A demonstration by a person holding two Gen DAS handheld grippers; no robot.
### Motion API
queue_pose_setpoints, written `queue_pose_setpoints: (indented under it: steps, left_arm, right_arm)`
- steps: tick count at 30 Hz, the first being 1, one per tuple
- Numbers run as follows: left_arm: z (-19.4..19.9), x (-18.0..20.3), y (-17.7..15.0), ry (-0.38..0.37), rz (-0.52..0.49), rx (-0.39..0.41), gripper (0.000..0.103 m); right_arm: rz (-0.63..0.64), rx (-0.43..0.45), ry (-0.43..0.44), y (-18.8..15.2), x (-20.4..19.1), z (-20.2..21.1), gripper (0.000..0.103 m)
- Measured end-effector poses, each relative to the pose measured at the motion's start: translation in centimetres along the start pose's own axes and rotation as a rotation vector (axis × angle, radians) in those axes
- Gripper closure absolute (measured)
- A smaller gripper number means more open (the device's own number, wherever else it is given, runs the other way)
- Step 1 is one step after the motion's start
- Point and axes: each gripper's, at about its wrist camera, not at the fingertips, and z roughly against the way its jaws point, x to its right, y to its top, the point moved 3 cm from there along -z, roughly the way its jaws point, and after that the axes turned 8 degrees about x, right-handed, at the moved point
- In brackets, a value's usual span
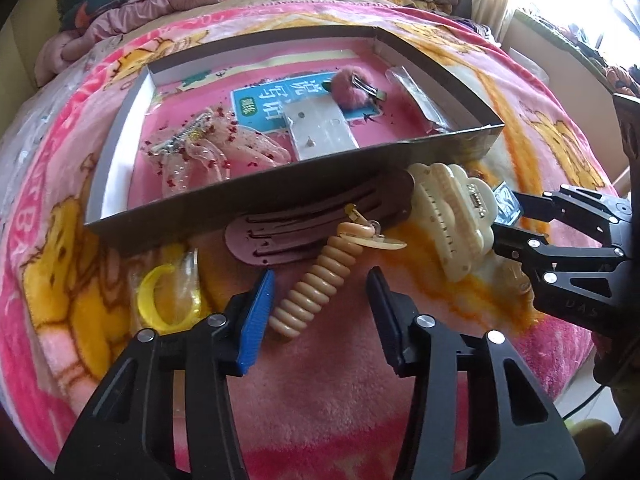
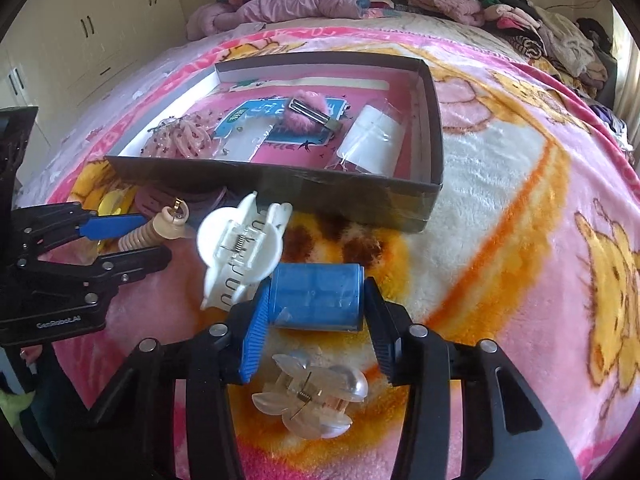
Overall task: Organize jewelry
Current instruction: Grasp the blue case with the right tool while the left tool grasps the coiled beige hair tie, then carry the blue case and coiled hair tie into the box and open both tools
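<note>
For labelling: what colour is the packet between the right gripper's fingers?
Blue packet, clearest in right wrist view.

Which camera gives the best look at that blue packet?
The right wrist view: the blue packet lies whole and close, between the right gripper pads on the blanket. In the left wrist view only a dark corner of it shows past the cream hair claw.

A black right gripper with one blue pad clamps a small blue rectangular pouch on a pink cartoon-print fleece blanket. A white plastic claw clip lies just beside it, a clear plastic claw clip below. Behind sits a shallow dark cardboard box.
</note>
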Motion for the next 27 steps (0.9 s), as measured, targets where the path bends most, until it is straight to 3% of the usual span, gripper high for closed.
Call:
queue_pose_setpoints:
  steps: [6,16,27]
  left_arm:
    - [-0.1,0.3,-0.2,-0.014,-0.001,-0.003,0.080]
    - [0.8,0.4,-0.9,-0.057,0.046,0.016,0.091]
    - [3.1,-0.7,-1.5,-0.086,0.119,0.065,0.092]
  right_arm:
    - [-0.009,0.019,-0.012,0.1,0.9,0.9,0.060]
    - [-0.041,0.047,-0.045,0.5,2.7,2.8,0.060]
    - [-0.026,0.073,-0.046,1.1,1.7,4.3,0.060]
